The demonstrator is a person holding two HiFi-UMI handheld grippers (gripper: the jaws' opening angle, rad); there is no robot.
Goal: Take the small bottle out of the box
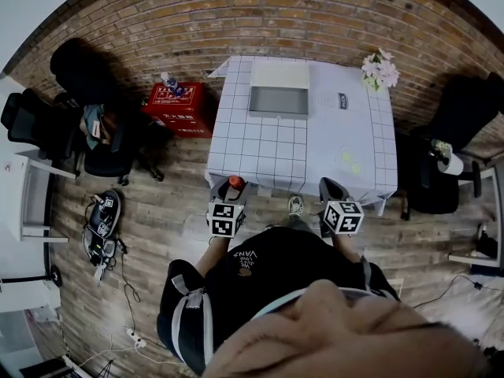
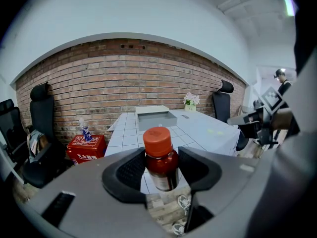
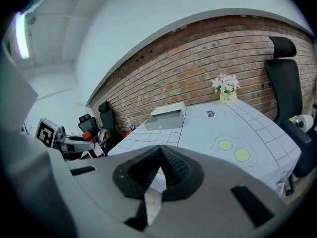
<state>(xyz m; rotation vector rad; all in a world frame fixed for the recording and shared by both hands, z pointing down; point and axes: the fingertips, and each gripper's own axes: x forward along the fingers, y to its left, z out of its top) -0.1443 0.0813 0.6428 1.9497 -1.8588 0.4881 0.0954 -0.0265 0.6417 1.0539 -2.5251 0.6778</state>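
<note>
A small brown bottle (image 1: 235,183) with an orange-red cap stands upright between the jaws of my left gripper (image 1: 230,189), held off the table in front of its near edge. In the left gripper view both pads press the bottle (image 2: 159,158) at its shoulder, so the left gripper (image 2: 161,168) is shut on it. The grey open box (image 1: 278,113) sits far back on the white checked table (image 1: 260,150), with its lid raised behind it; its inside is hidden. My right gripper (image 1: 331,186) hovers at the table's front right, and its jaws (image 3: 159,157) meet with nothing between them.
A pot of pink flowers (image 1: 379,71) stands at the table's far right corner, and two yellow-green dots (image 1: 350,162) mark the cloth near my right gripper. A red crate (image 1: 177,105) and black office chairs (image 1: 87,124) are left of the table; another chair (image 1: 441,172) is to the right.
</note>
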